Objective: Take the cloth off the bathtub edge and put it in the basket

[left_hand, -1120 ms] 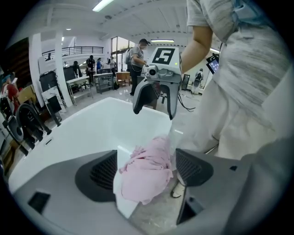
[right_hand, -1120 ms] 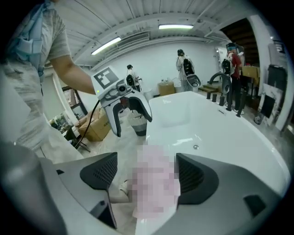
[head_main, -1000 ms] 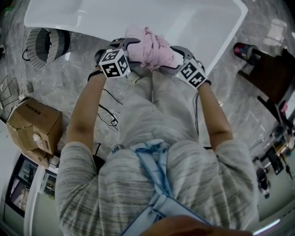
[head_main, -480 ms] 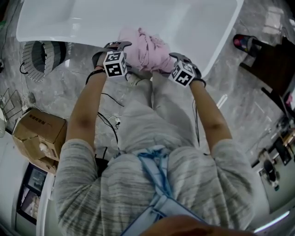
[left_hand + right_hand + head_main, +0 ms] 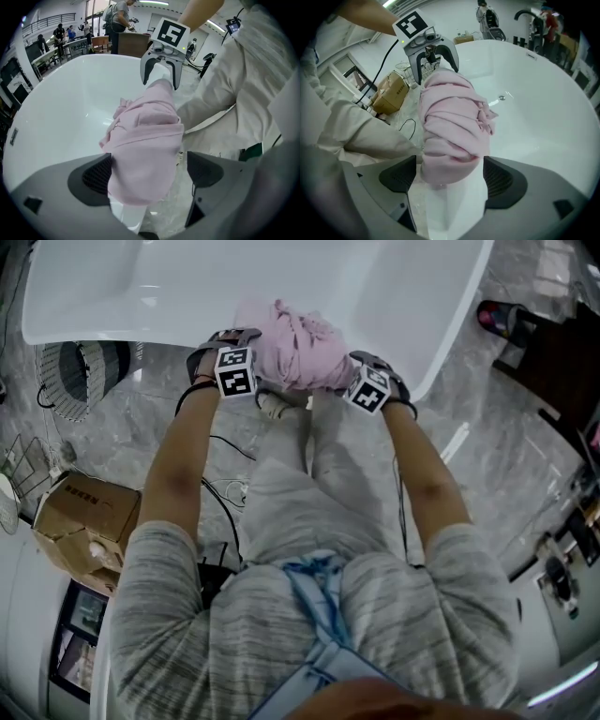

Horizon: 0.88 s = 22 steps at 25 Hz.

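- Pink cloth (image 5: 295,348) lies bunched over the near edge of a white bathtub (image 5: 187,287), flanked at either end by the two grippers a person holds.
- Left gripper (image 5: 149,172) points steeply down; its jaws have just been opening and stand wide apart. One end of the cloth hangs between them, close against one pad and clear of the other, not clamped.
- Right gripper (image 5: 447,176) also points steeply down; its jaws have just been opening too and stand apart. The cloth's other end sits between them with a gap on each side.
- Wire basket (image 5: 82,371) stands on the grey marble floor (image 5: 150,418) beside the tub, on the person's left and well apart from the cloth.
- Cardboard box (image 5: 84,521) sits on the same side, nearer the person.
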Tool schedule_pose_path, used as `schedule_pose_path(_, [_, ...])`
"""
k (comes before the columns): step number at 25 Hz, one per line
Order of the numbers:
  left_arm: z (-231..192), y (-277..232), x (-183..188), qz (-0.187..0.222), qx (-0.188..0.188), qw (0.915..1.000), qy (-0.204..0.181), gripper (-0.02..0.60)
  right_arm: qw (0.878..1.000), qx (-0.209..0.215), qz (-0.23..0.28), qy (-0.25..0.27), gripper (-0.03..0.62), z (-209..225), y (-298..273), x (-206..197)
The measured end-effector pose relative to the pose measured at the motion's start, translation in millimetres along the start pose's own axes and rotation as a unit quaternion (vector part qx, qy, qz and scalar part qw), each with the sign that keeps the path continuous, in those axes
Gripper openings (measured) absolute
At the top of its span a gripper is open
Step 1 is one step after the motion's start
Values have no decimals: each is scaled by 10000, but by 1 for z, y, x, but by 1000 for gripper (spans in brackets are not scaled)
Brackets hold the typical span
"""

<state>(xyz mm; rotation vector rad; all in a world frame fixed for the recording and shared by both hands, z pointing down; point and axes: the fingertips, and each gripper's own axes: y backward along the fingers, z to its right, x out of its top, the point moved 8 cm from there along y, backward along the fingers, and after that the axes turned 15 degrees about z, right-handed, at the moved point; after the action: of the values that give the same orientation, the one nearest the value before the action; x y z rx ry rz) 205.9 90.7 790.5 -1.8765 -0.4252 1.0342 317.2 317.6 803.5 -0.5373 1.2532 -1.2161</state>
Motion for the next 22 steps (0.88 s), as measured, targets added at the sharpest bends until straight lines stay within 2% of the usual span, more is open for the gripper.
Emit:
schedule_pose_path(4, [-6, -10, -11, -427, -167, 9989, 27, 494, 9994, 99, -251, -225, 419, 4, -14, -10])
schedule_pose_path(7, [-8, -18, -14, -540, -291, 9981, 84, 494, 9986, 215, -244, -417, 419, 3, -23, -9])
schedule_pose_path(12, [-11, -29, -14, -390, -282, 9982, 365, 494, 9983, 248, -139, -511, 419, 3, -37, 4])
schedule_pose_path(18, [-13, -38, -10, -232, -315, 9980, 494, 494, 9944, 334, 209, -983, 419, 0, -55, 32])
schedule_pose_path(22, [-13, -44, -11, -170, -309, 9979, 536, 494, 9940, 295, 33, -1048, 419, 2, -67, 44])
